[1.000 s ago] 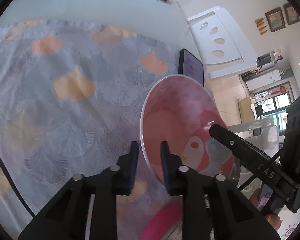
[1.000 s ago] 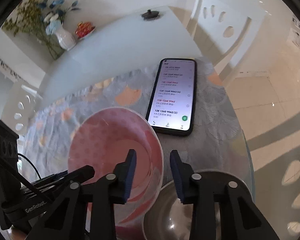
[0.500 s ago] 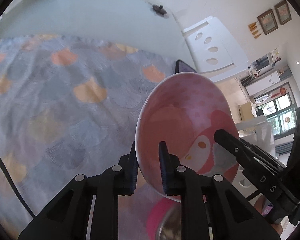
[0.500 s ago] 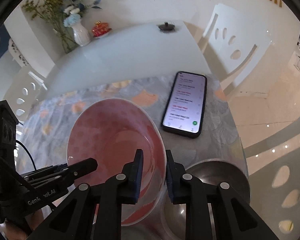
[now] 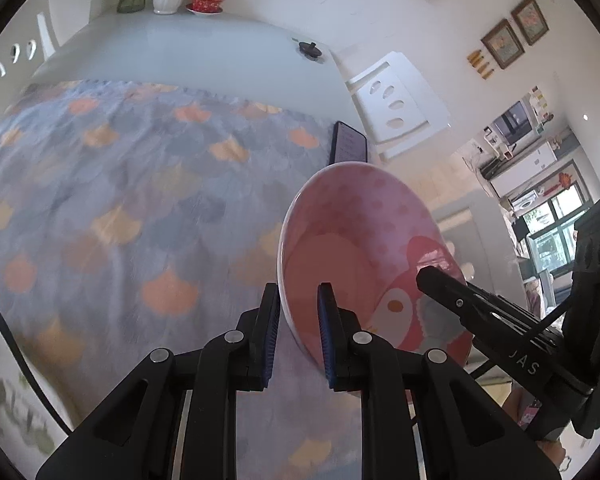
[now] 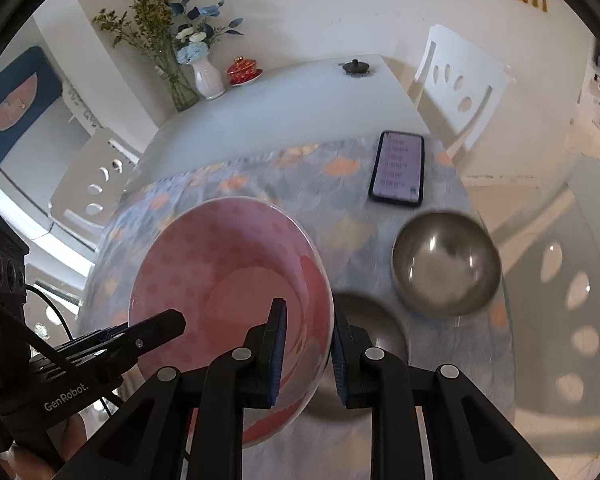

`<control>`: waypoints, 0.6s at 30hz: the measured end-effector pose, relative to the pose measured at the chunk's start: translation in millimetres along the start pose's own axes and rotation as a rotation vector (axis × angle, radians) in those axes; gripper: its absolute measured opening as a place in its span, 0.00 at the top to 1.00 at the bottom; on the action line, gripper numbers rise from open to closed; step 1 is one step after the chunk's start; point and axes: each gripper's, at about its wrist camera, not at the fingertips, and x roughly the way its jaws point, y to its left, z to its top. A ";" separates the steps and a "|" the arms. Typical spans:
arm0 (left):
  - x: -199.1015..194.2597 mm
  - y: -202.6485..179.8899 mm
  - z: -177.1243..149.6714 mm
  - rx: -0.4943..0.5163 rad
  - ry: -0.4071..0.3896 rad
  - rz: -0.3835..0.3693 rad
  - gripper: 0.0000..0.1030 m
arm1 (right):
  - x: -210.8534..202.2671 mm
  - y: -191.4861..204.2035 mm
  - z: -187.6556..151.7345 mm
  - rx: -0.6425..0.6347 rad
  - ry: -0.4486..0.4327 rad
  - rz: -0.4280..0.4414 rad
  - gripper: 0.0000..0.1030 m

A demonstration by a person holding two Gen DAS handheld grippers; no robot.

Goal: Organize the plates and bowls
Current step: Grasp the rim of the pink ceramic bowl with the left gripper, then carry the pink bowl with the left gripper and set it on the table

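Note:
A pink bowl [image 5: 356, 248] with a cartoon figure inside hangs in the air above the table, held from both sides. My left gripper [image 5: 298, 320] is shut on its left rim. My right gripper [image 6: 308, 336] is shut on its right rim, with the pink bowl [image 6: 220, 272] filling the left of that view. Each view shows the other gripper's finger [image 5: 460, 300] reaching in over the far rim. A steel bowl [image 6: 446, 264] sits on the cloth below and to the right, and a second steel bowl [image 6: 364, 324] lies partly hidden behind my right fingers.
A patterned blue and orange cloth [image 5: 120, 200] covers the near part of the table. A phone [image 6: 398, 168] lies lit on its far right corner. A white chair [image 6: 456, 80], a vase of flowers [image 6: 204, 72], a red lidded cup [image 6: 242, 70] and a small dark lid [image 6: 356, 67] stand beyond.
Both grippers closed on the pink bowl's rim and lifted it off the table, carrying it up and away from the steel bowls. The right jaws were still apart one second ago.

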 end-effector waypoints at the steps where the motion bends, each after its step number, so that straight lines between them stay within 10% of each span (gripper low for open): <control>1: -5.8 1.4 -8.9 0.004 0.005 -0.004 0.85 | -5.3 2.5 -7.8 0.004 0.000 0.001 0.81; 18: 11.8 40.7 -108.0 -0.003 0.175 0.058 0.85 | 6.4 17.5 -144.9 0.081 0.193 0.008 0.80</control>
